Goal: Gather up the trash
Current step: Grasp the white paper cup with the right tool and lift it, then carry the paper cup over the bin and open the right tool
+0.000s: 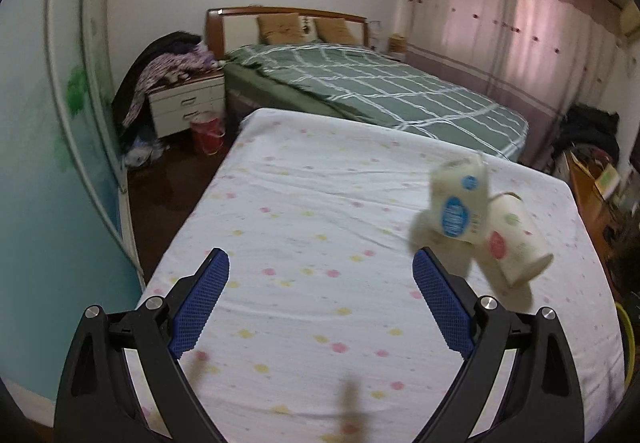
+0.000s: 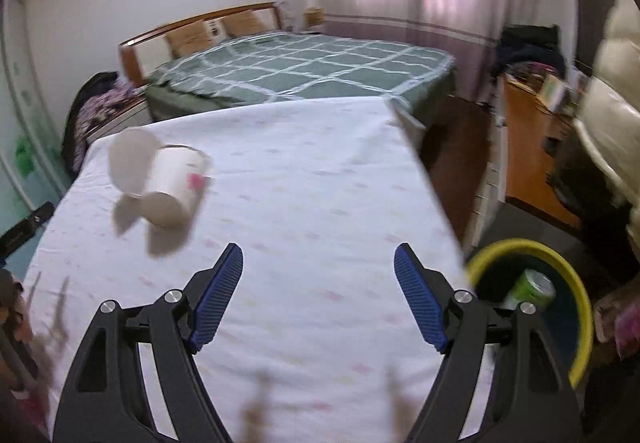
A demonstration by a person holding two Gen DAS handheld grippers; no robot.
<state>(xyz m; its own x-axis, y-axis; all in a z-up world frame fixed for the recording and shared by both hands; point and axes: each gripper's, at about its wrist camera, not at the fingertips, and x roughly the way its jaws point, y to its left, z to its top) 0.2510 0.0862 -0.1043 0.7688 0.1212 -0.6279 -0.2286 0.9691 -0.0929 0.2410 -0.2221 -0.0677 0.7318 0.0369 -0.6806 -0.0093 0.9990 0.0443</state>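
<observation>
A white carton with blue round labels (image 1: 460, 203) and a paper cup with red and green dots (image 1: 514, 247) lie tipped together on the white dotted sheet (image 1: 300, 203), blurred. They are just beyond and to the right of my left gripper (image 1: 322, 255), which is open and empty. From the right wrist the same carton (image 2: 132, 163) and cup (image 2: 180, 179) lie far left on the sheet (image 2: 320, 171), well ahead of my right gripper (image 2: 319, 249), also open and empty. A yellow-rimmed bin (image 2: 582, 295) with a green can (image 2: 528, 289) inside stands low on the right.
Beyond the sheet is a bed with a green plaid cover (image 1: 380, 91). A nightstand piled with clothes (image 1: 188, 99) and a red bucket (image 1: 206, 131) stand at the far left. A wooden desk (image 2: 528, 147) and a person's cream padded sleeve (image 2: 612, 83) are at the right.
</observation>
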